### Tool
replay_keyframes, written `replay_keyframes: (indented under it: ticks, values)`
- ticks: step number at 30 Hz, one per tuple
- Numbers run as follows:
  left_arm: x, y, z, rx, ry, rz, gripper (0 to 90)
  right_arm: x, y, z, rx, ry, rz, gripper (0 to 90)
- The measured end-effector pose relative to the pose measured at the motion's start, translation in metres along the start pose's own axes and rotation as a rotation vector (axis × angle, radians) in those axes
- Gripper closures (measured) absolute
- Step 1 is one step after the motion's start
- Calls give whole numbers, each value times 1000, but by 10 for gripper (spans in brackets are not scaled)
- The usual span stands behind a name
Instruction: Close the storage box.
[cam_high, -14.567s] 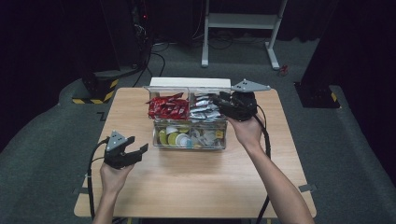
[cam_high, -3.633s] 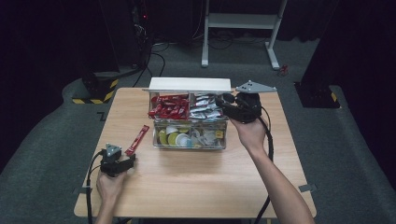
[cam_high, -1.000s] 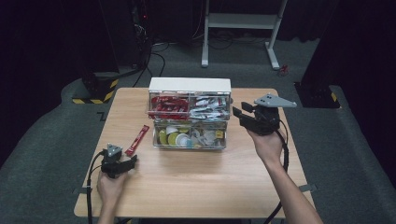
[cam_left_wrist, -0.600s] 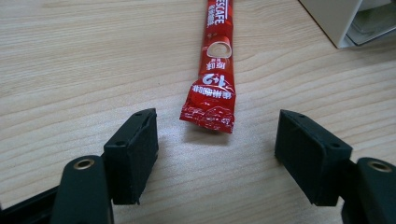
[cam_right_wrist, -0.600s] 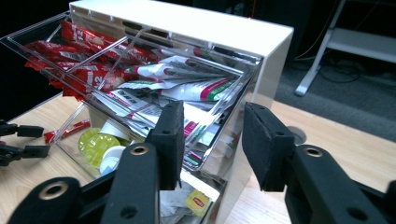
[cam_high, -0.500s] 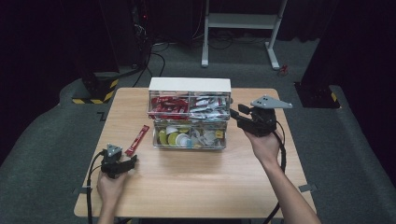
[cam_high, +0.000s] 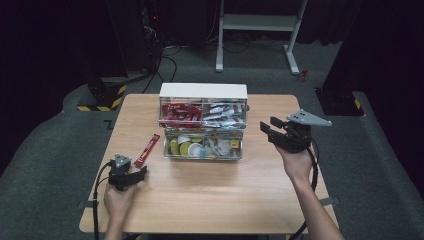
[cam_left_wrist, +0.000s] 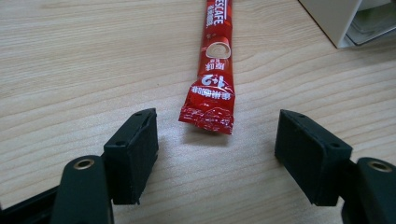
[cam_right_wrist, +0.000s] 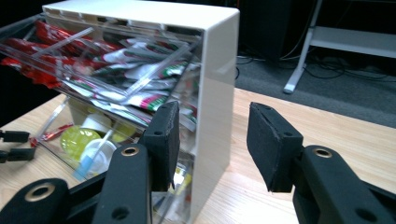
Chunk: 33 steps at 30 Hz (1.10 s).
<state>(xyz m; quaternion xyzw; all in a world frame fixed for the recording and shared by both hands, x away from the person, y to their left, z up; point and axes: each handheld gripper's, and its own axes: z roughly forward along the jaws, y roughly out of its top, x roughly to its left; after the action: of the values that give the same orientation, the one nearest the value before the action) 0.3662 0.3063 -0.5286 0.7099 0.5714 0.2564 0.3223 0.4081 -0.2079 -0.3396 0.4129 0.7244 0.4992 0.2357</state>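
Note:
A red coffee sachet stick (cam_high: 146, 150) lies flat on the wooden table (cam_high: 215, 200), left of a white organizer box (cam_high: 202, 91) with clear drawers. My left gripper (cam_high: 140, 172) rests on the table just short of the sachet's near end. In the left gripper view the left gripper (cam_left_wrist: 217, 119) stands open, with the sachet (cam_left_wrist: 215, 56) stretching away in front of the gap. My right gripper (cam_high: 267, 129) hovers to the right of the box, pointing at its side. Its jaws have just been opening, and in the right gripper view the right gripper (cam_right_wrist: 212, 116) holds nothing, facing the box's white side wall (cam_right_wrist: 217, 70).
The box's upper drawers tilt outward: red sachets (cam_high: 180, 114) on the left, silver-white ones (cam_high: 225, 112) on the right. The lower drawers hold round yellow and white pods (cam_high: 187, 147). A white metal stand (cam_high: 260, 22) and cables sit on the floor behind the table.
The right gripper has drawn back to the right from the box and dropped a little, and its jaws stand wider. The left gripper and the sachet have stayed put.

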Motion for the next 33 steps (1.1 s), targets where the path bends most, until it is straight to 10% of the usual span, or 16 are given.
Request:
replay_keyframes:
  ticks: [33]
  values:
    - [0, 0, 0, 0, 0, 0, 302, -41, -98, -12, 59, -59, 123, 467]
